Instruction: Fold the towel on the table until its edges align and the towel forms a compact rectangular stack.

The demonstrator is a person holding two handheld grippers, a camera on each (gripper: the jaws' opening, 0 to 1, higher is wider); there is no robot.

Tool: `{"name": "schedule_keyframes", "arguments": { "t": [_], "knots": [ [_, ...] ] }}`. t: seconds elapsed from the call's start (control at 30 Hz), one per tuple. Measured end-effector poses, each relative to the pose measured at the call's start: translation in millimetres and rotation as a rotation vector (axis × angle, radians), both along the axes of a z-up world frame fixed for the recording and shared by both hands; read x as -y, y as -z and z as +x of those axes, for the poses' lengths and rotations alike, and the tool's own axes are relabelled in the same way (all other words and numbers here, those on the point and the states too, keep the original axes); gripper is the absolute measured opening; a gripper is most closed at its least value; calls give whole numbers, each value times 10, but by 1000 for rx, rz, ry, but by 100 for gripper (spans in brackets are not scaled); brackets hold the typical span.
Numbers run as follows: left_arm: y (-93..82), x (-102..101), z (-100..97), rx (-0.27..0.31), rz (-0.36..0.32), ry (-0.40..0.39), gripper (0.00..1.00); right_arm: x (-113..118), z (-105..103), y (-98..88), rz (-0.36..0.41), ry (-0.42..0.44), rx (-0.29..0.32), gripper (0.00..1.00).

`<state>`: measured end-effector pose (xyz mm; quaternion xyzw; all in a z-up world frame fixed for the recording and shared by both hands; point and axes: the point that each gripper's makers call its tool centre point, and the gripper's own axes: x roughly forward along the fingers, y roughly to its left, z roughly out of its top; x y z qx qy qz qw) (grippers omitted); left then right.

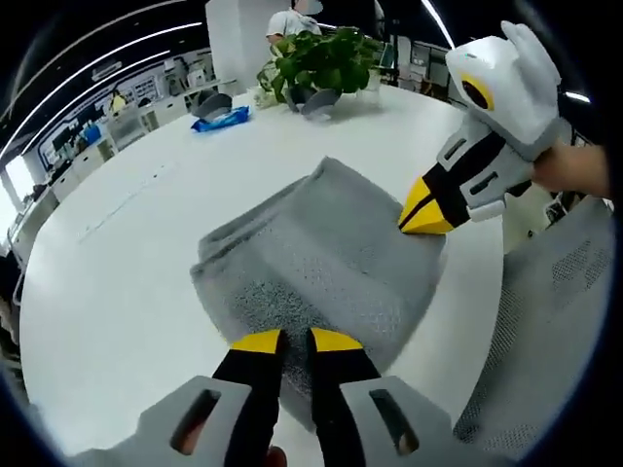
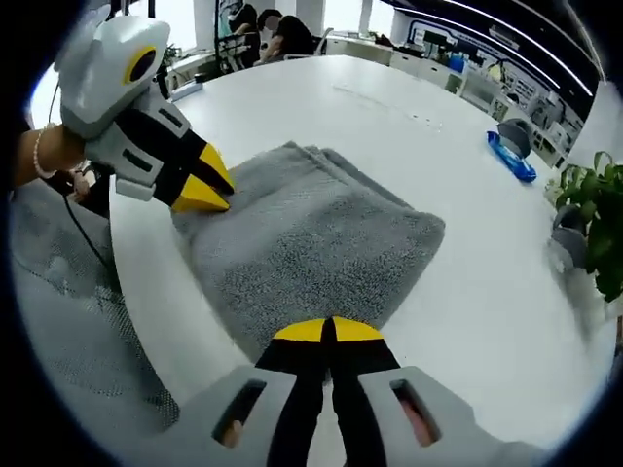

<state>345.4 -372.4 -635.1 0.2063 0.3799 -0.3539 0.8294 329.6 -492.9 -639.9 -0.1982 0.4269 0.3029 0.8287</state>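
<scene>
A: Where's the towel [image 1: 321, 258] sitting?

B: It's laid folded in a few layers near the table [image 1: 117, 292] edge, just by a mesh chair [image 1: 545, 341].

A: And the tools?

B: The left gripper [image 1: 296, 340] is seen with jaws slightly apart over the towel's near edge. The right gripper [image 2: 329, 329] looks pinched together at another edge; whether cloth is caught can't be told. A potted plant [image 1: 321, 58] and blue packet [image 1: 222, 119] are parked at the far edge.

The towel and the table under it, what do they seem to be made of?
The towel looks like soft grey terry cloth: a nubby, looped surface and thick rounded folds. The table looks like smooth white laminate or painted board with a slight sheen; the pictures do not settle which.
</scene>
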Motion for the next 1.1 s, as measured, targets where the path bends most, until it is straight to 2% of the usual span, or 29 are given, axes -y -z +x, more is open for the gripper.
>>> {"name": "schedule_keyframes", "arguments": {
  "t": [0.17,0.23,0.3,0.47,0.63,0.8,1.1],
  "knots": [
    [60,11,49,-7,16,-1,9,-36,97,84,-51,-38,25,0],
    [69,10,104,11,34,-3,8,-29,176,78,-55,-34,56,0],
    [83,15,179,43,38,4,7,-21,254,85,-47,-18,71,0],
    [81,18,351,27,35,-24,7,-23,438,89,-53,-17,80,0],
    [85,17,541,38,48,-33,7,-32,671,99,-102,-26,107,0],
    [93,13,743,31,42,-45,6,-25,838,93,-123,-23,100,0],
    [111,23,876,22,35,-72,5,-6,992,107,-137,-15,107,0]
  ]
}}
